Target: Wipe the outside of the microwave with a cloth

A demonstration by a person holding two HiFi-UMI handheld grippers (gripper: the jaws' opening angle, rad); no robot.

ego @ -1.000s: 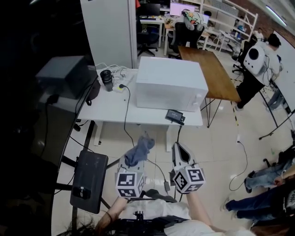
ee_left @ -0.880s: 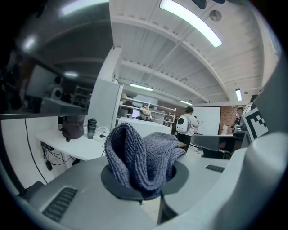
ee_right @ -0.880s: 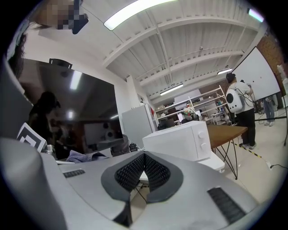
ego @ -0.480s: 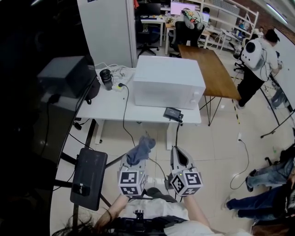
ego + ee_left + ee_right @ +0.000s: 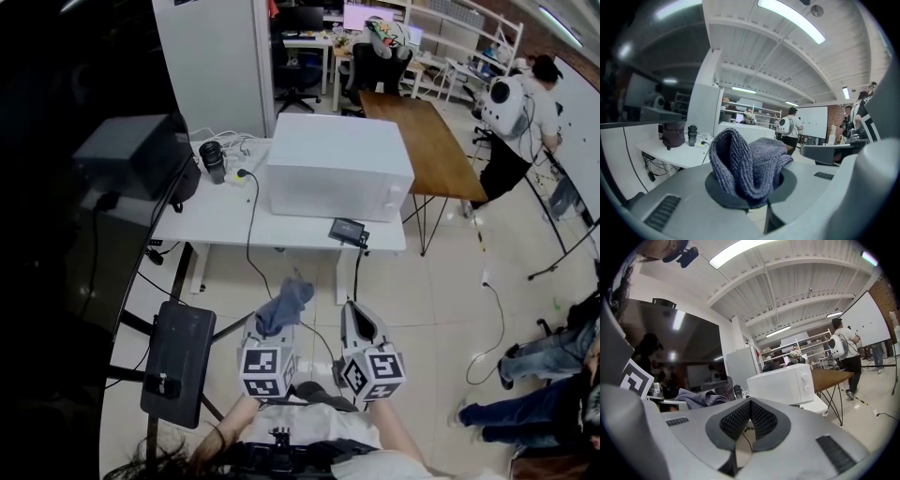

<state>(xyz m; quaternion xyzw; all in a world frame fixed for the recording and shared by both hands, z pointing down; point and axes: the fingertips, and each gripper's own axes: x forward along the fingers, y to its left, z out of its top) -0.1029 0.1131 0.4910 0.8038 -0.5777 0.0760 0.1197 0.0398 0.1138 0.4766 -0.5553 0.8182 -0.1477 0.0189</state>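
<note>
A white microwave [image 5: 337,167] stands on the white table [image 5: 216,220] some way ahead of me; the right gripper view shows the microwave [image 5: 785,383] with two knobs on its right side. My left gripper [image 5: 277,323] is shut on a folded blue-grey cloth [image 5: 286,302], held over the floor short of the table. In the left gripper view the cloth [image 5: 747,161] bulges up between the jaws. My right gripper [image 5: 359,323] sits beside it, shut and empty, its pads [image 5: 740,420] touching at the tips.
On the table: a dark box [image 5: 136,155] at the left, a black bottle [image 5: 214,161], cables, and a small black device [image 5: 346,231] at the front edge. A black stool [image 5: 178,361] stands at my left. A wooden table [image 5: 431,145] and a person [image 5: 520,112] are at the right.
The view has crept a little closer to the table. Both grippers have kept their hold and their places in front of me.
</note>
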